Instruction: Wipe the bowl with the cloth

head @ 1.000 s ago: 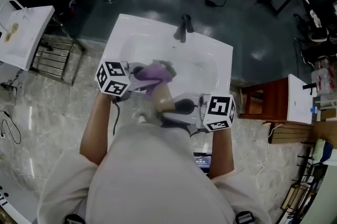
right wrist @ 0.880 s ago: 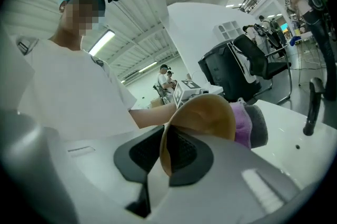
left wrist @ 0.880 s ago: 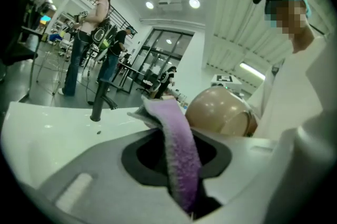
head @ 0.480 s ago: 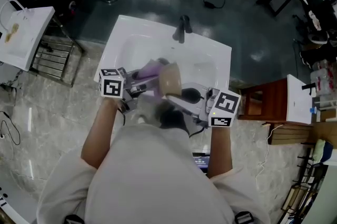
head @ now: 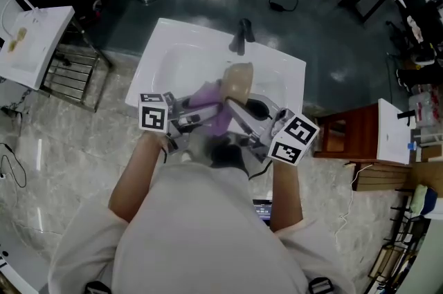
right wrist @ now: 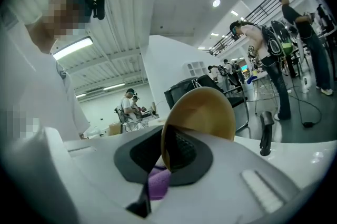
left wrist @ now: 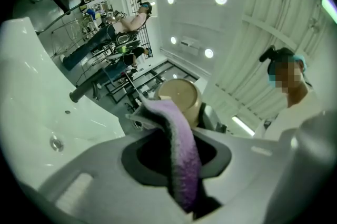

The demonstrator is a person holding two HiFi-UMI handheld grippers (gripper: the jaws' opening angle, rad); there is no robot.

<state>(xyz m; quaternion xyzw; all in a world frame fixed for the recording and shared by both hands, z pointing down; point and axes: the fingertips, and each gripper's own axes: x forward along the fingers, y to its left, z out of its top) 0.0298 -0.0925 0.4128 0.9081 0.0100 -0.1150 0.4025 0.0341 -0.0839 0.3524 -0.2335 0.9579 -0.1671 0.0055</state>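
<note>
A tan bowl (head: 237, 80) is held on edge above the sink, with my right gripper (head: 233, 106) shut on its rim. In the right gripper view the bowl (right wrist: 206, 110) stands upright between the jaws, and a bit of purple cloth (right wrist: 158, 184) shows below it. My left gripper (head: 205, 113) is shut on the purple cloth (head: 212, 111), which lies against the bowl's near side. The left gripper view has the cloth (left wrist: 182, 157) running up between the jaws to the bowl (left wrist: 180, 98).
Both grippers work over the white sink (head: 181, 54), whose dark faucet (head: 240, 37) stands at the far rim. The faucet (left wrist: 84, 92) lies left of the bowl in the left gripper view. A white stand (head: 31, 43) is at the left and a wooden chair (head: 346, 137) at the right.
The bowl has risen and moved toward the faucet, turning more on edge. Both grippers have closed in toward each other, and the cloth now lies against the bowl's near side.
</note>
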